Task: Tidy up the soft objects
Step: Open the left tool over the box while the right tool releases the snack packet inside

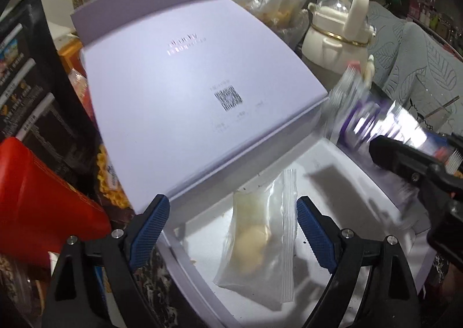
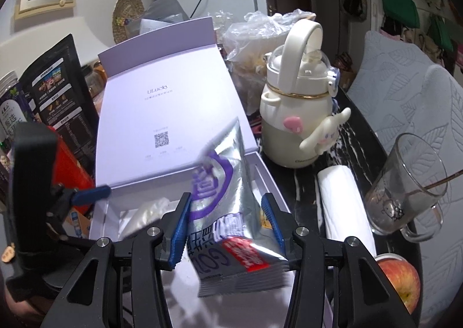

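We see the lavender gift box lying open on the dark marble table, its hinged lid tilted back toward the far side and printed with a QR code. Right of the box stands a cream water bottle with a loop handle and a cartoon figure on its front. Behind it, farther off, sits a crumpled clear plastic bag. A rolled white towel lies near the box's right wall, and a glass mug stands to its right. A red apple sits at the near right. A black snack pouch leans at the far left.

The silver and purple foil packet is above the open box, at its right side, tilted and motion-blurred. The right gripper has its jaws closed on the packet's lower part.

A clear zip bag holding pale round pieces lies flat on the box floor. The left gripper hangs above it with its jaws spread wide, one finger on either side of the bag; we cannot tell whether they touch it.
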A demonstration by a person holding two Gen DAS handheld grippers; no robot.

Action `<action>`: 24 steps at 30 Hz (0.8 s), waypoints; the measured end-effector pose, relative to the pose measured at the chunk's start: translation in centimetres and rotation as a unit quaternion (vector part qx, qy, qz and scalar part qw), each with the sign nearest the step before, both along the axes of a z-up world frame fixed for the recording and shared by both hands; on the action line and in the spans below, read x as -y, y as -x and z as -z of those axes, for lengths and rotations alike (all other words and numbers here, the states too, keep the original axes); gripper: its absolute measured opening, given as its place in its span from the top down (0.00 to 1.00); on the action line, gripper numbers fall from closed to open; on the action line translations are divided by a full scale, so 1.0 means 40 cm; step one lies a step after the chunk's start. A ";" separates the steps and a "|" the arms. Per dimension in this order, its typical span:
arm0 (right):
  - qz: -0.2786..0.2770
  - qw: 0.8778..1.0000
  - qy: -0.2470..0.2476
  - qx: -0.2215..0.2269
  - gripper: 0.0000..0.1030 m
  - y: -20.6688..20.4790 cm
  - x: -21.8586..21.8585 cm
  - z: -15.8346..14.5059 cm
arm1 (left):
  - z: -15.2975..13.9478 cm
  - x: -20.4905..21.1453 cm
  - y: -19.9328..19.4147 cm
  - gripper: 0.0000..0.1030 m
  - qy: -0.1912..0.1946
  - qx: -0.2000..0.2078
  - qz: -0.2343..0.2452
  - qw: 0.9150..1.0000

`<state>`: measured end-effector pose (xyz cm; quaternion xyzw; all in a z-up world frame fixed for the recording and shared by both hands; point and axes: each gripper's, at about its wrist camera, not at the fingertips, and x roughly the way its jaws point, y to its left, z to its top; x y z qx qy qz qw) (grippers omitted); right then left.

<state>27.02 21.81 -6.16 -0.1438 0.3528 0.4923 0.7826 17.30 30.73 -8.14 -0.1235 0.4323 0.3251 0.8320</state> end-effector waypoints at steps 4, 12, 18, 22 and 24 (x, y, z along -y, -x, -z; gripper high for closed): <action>0.002 1.000 0.001 0.002 0.40 0.001 0.001 -0.001 | -0.013 0.009 0.019 0.13 -0.013 0.012 -0.003 1.000; 0.008 1.000 0.005 0.006 0.35 0.004 0.003 -0.008 | -0.018 0.025 0.024 0.13 -0.029 0.009 0.003 1.000; 0.011 1.000 0.008 0.011 0.35 0.011 0.005 -0.022 | -0.040 0.027 0.028 0.13 -0.037 0.022 0.012 0.999; 0.016 1.000 0.005 0.024 0.35 0.021 0.014 -0.055 | -0.081 0.033 0.044 0.13 -0.040 0.046 0.011 0.998; 0.018 0.999 -0.001 0.030 0.35 0.030 0.026 -0.080 | -0.113 0.040 0.054 0.13 -0.042 0.059 0.012 0.997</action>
